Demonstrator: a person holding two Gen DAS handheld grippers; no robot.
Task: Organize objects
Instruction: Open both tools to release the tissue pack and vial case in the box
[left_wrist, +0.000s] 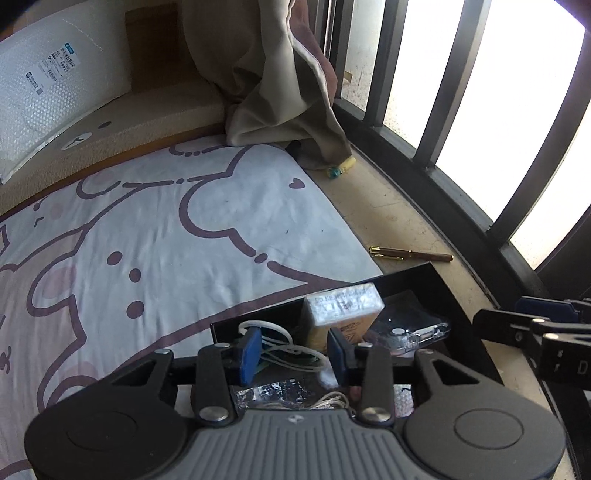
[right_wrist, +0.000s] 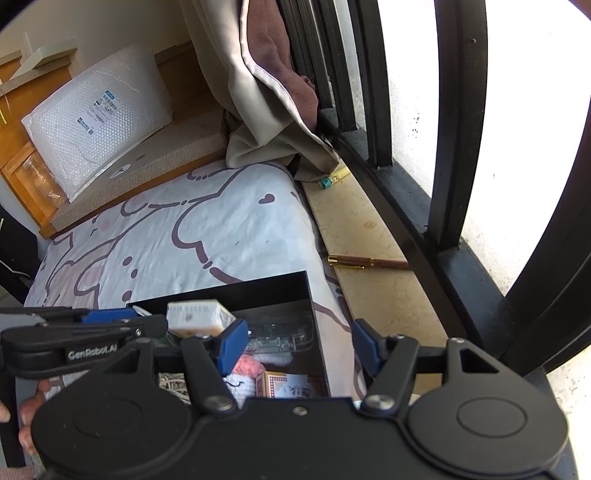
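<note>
Over black box on bed: left gripper, jaws apart, nothing pinched, white cord underneath. Beside box: right gripper, jaws wide, empty. On ledge: brown pen, alone.

Pen on sill beside bed
</note>
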